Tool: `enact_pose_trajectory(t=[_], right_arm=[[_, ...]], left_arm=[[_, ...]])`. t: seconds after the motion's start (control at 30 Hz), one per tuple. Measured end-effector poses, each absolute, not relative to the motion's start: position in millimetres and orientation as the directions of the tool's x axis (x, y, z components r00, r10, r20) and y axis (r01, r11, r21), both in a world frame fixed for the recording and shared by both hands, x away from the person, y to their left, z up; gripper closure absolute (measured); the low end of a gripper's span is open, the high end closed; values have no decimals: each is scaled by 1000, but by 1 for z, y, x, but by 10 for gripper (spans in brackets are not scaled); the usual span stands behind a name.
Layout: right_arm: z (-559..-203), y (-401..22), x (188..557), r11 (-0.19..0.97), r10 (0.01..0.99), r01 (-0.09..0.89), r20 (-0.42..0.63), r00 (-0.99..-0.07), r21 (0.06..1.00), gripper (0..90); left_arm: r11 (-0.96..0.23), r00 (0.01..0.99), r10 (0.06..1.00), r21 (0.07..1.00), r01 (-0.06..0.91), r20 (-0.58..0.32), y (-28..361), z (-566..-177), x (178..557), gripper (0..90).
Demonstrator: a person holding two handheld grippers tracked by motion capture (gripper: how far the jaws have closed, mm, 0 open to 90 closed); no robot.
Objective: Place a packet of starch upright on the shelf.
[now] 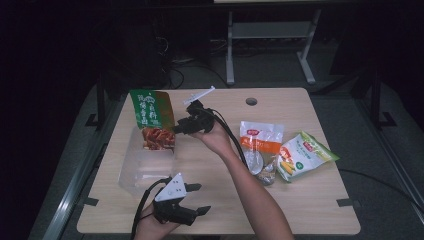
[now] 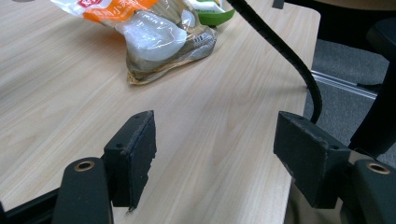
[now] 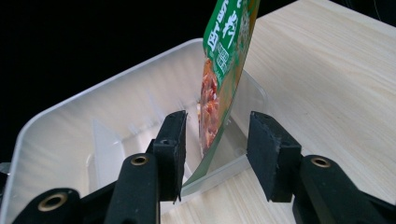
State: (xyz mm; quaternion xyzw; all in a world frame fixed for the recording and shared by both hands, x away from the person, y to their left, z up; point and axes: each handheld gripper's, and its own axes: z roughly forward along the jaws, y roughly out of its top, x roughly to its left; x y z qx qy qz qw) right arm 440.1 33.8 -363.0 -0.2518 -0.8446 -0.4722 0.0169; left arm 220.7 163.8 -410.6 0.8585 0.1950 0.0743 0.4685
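The table (image 1: 310, 200) is pale, matt wood-grain laminate. The bin (image 3: 70, 126) is translucent, smooth plastic. The green snack pouch (image 3: 224, 60) is glossy printed film. Jaw pads look rough, matt black.

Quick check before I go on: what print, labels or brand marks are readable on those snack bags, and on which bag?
Green and red snack pouch: large pale Chinese characters on the green top, too blurred to read; same in the right gripper view.
Orange and clear bag: small red logo patch, unreadable.
Green and white bag: red logo and corn picture, text too small.
Clear plastic container: no print visible.
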Motion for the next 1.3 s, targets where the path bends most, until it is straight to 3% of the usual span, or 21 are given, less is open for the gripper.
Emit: enact_pose_trajectory(t=[0.57, 1.3], right_arm=[[-358, -17, 424, 418, 418, 449, 272, -867, 790, 443], [-356, -98, 401, 389, 463, 477, 280, -841, 788, 395]], left_arm=[[-477, 908, 413, 834, 277, -66, 164, -411, 222, 277], [-493, 906, 419, 825, 276, -53, 165, -411, 225, 269]])
